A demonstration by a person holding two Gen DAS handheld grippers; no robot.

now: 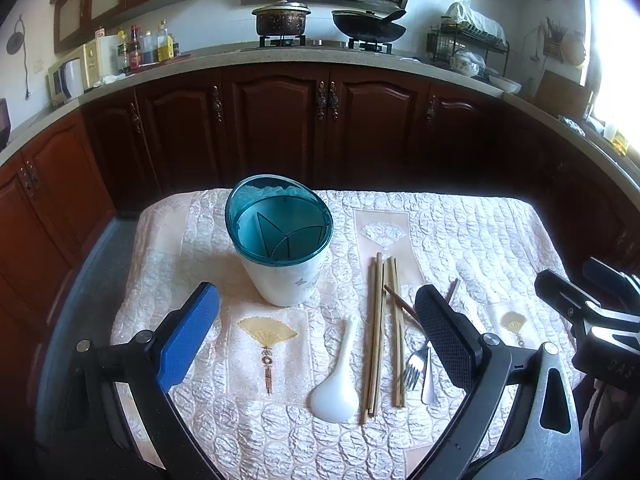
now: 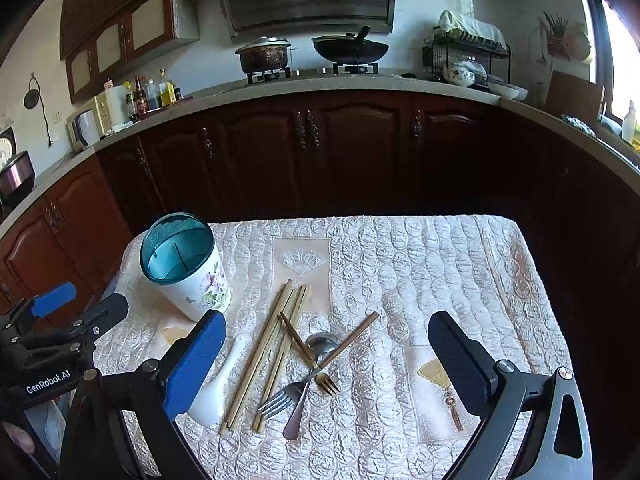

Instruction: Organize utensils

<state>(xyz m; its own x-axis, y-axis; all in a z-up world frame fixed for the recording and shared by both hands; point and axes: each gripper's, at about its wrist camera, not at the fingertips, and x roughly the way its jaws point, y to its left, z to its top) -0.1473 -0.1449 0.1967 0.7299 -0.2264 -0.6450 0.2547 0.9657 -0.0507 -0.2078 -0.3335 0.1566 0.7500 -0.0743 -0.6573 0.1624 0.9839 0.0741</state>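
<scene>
A white flowered utensil holder (image 1: 286, 284) (image 2: 200, 284) with a teal divided insert stands empty at the table's back left. In front of it lie a white ceramic spoon (image 1: 336, 384) (image 2: 216, 384), several bamboo chopsticks (image 1: 376, 336) (image 2: 268, 356), a silver fork (image 1: 414, 364) (image 2: 280, 400), a metal spoon (image 2: 308, 384), a gold fork with a brown handle (image 2: 316, 368) and a brown chopstick (image 2: 348, 340). My left gripper (image 1: 316, 336) (image 2: 80, 304) hovers open over the white spoon. My right gripper (image 2: 328, 362) (image 1: 580, 280) hangs open above the crossed forks. Neither holds anything.
A quilted pale cloth (image 2: 440, 272) covers the small table; its right half is bare. Dark wooden cabinets (image 1: 320, 120) and a counter with a stove, pots and a dish rack stand behind the table. A hand shows at the lower left (image 2: 18, 440).
</scene>
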